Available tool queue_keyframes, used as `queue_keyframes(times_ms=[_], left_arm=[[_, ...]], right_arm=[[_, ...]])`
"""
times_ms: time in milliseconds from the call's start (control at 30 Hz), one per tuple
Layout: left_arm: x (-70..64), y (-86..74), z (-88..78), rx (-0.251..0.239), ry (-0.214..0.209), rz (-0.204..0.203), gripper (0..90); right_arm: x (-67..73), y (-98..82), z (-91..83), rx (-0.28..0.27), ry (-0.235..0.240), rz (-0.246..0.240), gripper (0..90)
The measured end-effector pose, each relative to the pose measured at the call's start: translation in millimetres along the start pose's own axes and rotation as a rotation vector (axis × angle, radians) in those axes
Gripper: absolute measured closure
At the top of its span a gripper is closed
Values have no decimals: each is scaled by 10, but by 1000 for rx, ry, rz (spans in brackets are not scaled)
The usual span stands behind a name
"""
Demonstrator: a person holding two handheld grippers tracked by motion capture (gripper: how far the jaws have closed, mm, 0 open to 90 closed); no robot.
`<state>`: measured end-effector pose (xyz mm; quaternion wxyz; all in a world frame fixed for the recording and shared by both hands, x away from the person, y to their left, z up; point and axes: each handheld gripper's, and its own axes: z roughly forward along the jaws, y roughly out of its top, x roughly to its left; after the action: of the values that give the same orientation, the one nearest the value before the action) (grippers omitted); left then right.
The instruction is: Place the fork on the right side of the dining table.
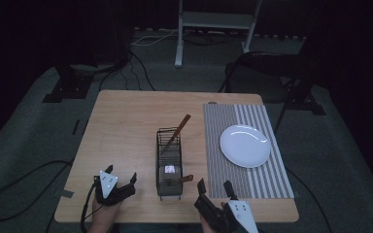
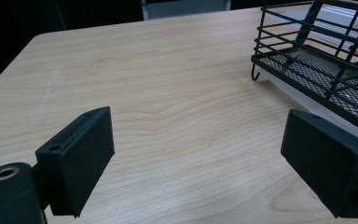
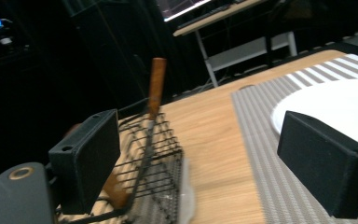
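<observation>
A black wire basket (image 1: 169,160) stands in the middle of the wooden table (image 1: 126,126). A wooden-handled utensil (image 1: 180,128) leans out of its far end, and a second wooden handle (image 1: 186,178) pokes out near its front. A white plate (image 1: 245,145) lies on a grey striped placemat (image 1: 267,179) to the right. My left gripper (image 1: 117,180) is open at the front left, near the basket (image 2: 326,60), with nothing between its jaws (image 2: 196,154). My right gripper (image 1: 215,186) is open at the front, just right of the basket (image 3: 154,182), by the placemat (image 3: 270,154) and plate (image 3: 349,102).
A white metal frame (image 1: 213,24) stands on the grey floor beyond the table. Cables (image 1: 141,68) run across the floor at the back and at the left. Dark stands flank the table on both sides. Bare wood lies left of the basket.
</observation>
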<state>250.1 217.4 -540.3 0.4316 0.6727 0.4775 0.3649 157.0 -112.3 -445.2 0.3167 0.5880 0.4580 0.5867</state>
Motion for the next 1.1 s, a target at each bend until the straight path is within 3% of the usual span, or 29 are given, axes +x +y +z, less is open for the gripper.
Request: queue_keyframes(times_ms=[267, 400, 433, 500, 567, 667, 733, 833, 967, 1100], left_arm=[[2, 1, 3, 1, -5, 1, 95], [3, 1, 3, 0, -6, 0, 95], [4, 1, 2, -1, -6, -1, 95], [4, 1, 2, -1, -6, -1, 95], [5, 1, 2, -2, -7, -2, 95], [4, 0, 1, -3, -5, -1, 95], [-1, 0, 0, -7, -3, 2, 95], [-6, -1, 0, -14, -2, 4, 95], [-1, -2, -1, -15, -6, 3, 95], [1, -1, 0, -13, -9, 1, 95]], right_arm=[[301, -81, 67, 6, 80, 14, 151], [412, -99, 121, 3, 68, 8, 396], [434, -91, 134, 19, 65, 12, 415], [443, -89, 140, 22, 70, 12, 415], [484, -94, 148, 23, 80, 5, 519], [503, -99, 152, 36, 88, -1, 575], [514, -103, 157, 74, 115, 5, 637], [512, -109, 164, 94, 112, -3, 731], [505, -102, 179, 109, 98, -31, 783], [511, -79, 160, 89, 94, -57, 809]])
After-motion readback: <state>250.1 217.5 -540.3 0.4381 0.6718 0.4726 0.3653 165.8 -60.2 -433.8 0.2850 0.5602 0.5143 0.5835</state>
